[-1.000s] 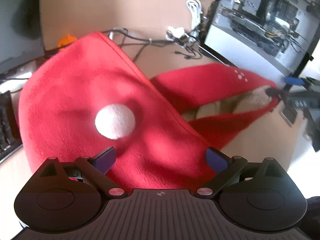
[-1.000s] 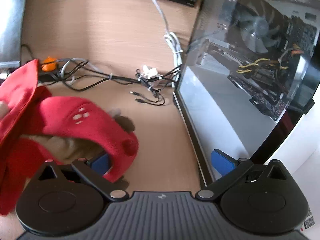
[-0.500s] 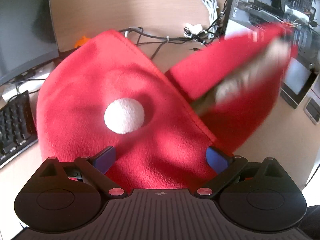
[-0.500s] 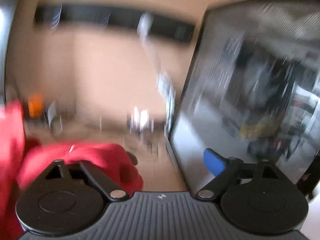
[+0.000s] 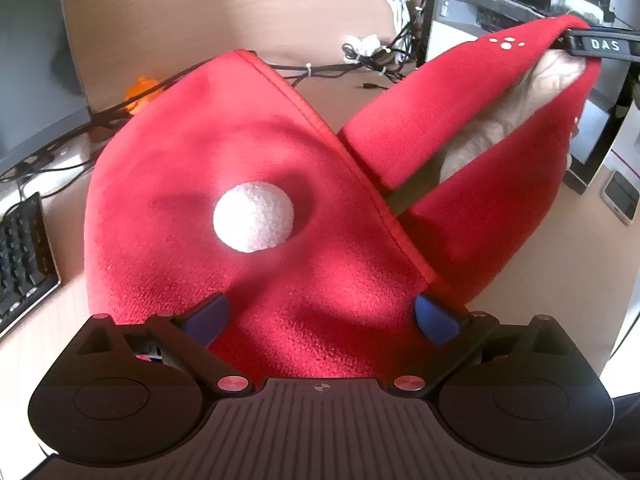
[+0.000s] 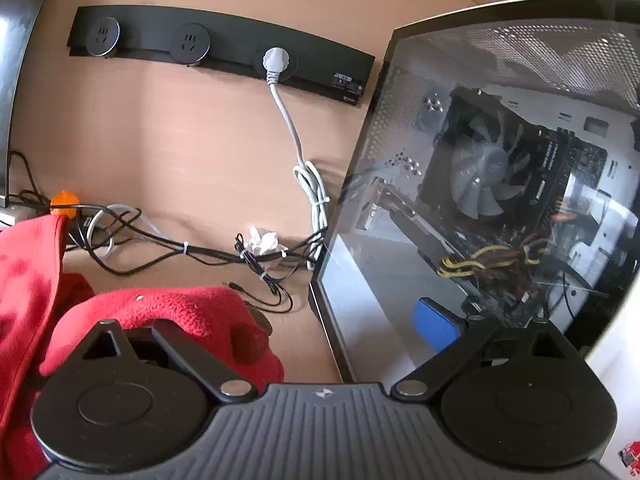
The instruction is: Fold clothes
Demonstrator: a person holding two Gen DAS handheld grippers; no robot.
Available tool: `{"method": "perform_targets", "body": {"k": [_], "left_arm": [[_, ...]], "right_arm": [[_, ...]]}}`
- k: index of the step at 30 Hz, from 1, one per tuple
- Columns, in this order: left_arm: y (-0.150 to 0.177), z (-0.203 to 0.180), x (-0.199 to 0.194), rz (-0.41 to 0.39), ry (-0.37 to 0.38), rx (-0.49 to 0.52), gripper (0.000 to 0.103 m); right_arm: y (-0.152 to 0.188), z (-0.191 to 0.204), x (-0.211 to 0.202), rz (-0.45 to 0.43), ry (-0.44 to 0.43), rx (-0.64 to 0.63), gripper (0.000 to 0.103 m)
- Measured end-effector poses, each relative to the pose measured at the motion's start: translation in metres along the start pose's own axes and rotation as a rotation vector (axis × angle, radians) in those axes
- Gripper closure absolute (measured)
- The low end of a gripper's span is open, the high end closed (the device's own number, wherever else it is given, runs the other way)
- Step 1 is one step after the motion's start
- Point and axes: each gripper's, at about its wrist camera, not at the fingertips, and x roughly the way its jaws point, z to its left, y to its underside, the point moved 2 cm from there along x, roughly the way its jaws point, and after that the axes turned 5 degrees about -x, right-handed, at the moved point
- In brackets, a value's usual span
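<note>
Currently the red garment (image 5: 240, 140) fills the gap of the left gripper (image 5: 320, 316): its jaws stand spread, cloth between and ahead of the pads, white pompom (image 5: 253, 216) straight ahead. We cannot tell whether either pad presses.

Right gripper (image 6: 304, 320): jaws wide, just closing a little. The sleeve (image 6: 180, 308) drapes over the finger on the garment side, lifted off the desk (image 6: 300, 332). The other pad (image 6: 436, 324) is bare, so nothing is pinched.

Risks, as we judge them:
- sleeve only hooked, so a quick swing could let it slide off the finger and the fold collapse
- computer case (image 6: 500, 180) close beyond the bare pad, so a wide sweep could knock its glass
- cables (image 6: 180, 246) ahead of the right claw could snag dragged cloth
- left claw not clamped, so the body may shift
</note>
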Motion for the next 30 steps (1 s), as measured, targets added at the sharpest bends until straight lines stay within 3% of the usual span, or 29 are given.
{"method": "perform_targets", "body": {"k": [4, 7, 10, 18, 27, 29, 30], "left_arm": [[-0.006, -0.01, -0.017, -0.108, 0.032, 0.056, 0.001], [-0.02, -0.036, -0.038, -0.222, 0.13, 0.193, 0.001], [-0.031, -0.065, -0.04, -0.262, 0.191, 0.334, 0.001], [-0.047, -0.126, -0.001, -0.363, 0.161, 0.608, 0.001], [-0.064, -0.135, 0.03, -0.344, 0.28, 0.59, 0.002], [-0.061, -0.137, 0.03, -0.34, 0.292, 0.597, 0.016], [-0.059, -0.137, 0.031, -0.335, 0.284, 0.603, 0.036]], "right_arm": [[0.005, -0.003, -0.006, 0.018, -0.024, 0.005, 0.007], [0.002, -0.004, -0.009, 0.016, -0.045, -0.015, 0.007], [-0.002, -0.001, -0.009, 0.005, -0.052, -0.036, 0.007], [-0.004, 0.003, -0.011, 0.01, -0.052, -0.037, 0.007], [-0.005, 0.011, -0.018, -0.031, -0.057, -0.086, 0.007], [-0.007, 0.014, -0.02, -0.042, -0.065, -0.11, 0.007], [-0.007, 0.015, -0.02, -0.044, -0.073, -0.115, 0.007]]}}
